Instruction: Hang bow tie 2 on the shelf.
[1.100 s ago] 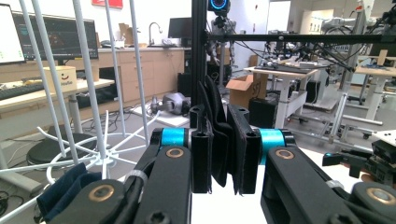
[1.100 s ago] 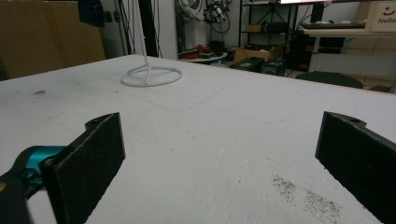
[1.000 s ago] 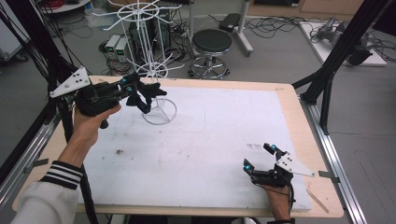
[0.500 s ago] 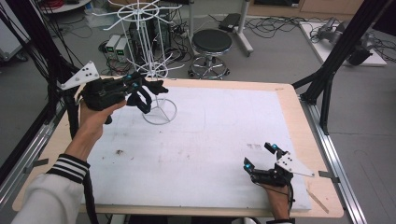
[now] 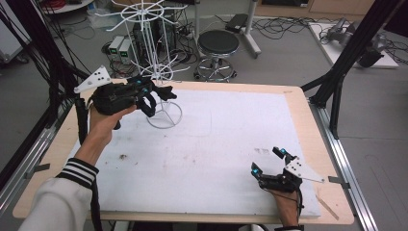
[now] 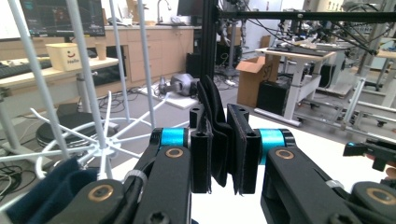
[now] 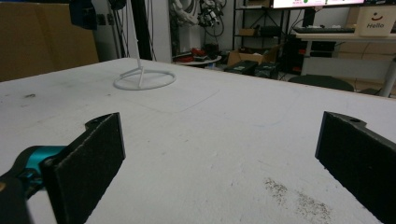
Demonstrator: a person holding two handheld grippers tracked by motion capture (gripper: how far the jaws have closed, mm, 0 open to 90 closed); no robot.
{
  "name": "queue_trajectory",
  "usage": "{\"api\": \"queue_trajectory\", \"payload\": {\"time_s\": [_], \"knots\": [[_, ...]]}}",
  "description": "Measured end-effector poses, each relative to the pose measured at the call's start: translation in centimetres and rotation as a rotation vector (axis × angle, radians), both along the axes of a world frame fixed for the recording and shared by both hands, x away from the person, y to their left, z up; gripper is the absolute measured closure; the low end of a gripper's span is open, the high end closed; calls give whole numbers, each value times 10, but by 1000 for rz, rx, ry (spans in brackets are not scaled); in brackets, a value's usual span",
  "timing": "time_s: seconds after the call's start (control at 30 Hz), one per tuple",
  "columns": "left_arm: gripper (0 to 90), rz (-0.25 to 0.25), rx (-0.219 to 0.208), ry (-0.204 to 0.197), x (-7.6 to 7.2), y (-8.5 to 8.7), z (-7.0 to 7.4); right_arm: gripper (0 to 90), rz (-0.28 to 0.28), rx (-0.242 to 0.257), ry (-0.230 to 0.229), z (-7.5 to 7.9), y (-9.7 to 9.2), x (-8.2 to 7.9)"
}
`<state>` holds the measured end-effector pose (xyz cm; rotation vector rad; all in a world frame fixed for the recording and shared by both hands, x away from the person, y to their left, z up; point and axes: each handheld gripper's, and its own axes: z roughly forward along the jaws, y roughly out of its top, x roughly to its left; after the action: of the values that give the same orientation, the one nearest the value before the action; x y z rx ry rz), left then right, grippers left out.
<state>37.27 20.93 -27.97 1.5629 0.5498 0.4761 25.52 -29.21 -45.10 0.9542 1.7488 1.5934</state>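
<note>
My left gripper (image 5: pixel 153 97) hangs in the air at the back left of the table, right beside the pole of a white wire rack (image 5: pixel 149 29). In the left gripper view my left gripper (image 6: pixel 224 121) is shut on a thin black flat piece (image 6: pixel 212 100) that sticks up past the pads (image 6: pixel 243 149). Dark blue fabric (image 6: pixel 46 186) shows low beside the left jaw. My right gripper (image 5: pixel 267 160) rests on the white table cover near the front right corner. In the right gripper view my right gripper (image 7: pixel 219 149) is open with nothing between its jaws.
The rack's ring base (image 5: pixel 165 115) stands on the white cover (image 5: pixel 216 134), also seen far off as the ring base (image 7: pixel 144 79). Wire arms of the rack (image 6: pixel 88 93) spread close to the left gripper. A black stool (image 5: pixel 219 45) stands behind the table.
The left gripper has shifted slightly to the right, closer to the rack's pole, still holding the black piece. The right gripper has stayed where it was.
</note>
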Motion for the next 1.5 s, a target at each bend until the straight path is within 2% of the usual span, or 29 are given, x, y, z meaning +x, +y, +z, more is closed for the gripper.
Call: {"api": "queue_trajectory", "payload": {"time_s": [0.17,0.63,1.1,1.23,1.43,1.5], "knots": [[799,-5,4,14,0,-2,-6,6,0,-7,-6,0,0,0],[798,9,30,18,3,-12,-13,6,1,-9,-7,0,0,0],[774,72,37,47,12,-16,-13,6,4,-6,-4,0,0,0],[710,97,31,53,12,-17,-13,6,5,-6,-2,0,0,0],[587,110,49,69,13,-17,-13,6,7,-7,-5,0,0,0],[511,110,42,66,12,-17,-13,6,5,-4,0,0,0,-1]]}}
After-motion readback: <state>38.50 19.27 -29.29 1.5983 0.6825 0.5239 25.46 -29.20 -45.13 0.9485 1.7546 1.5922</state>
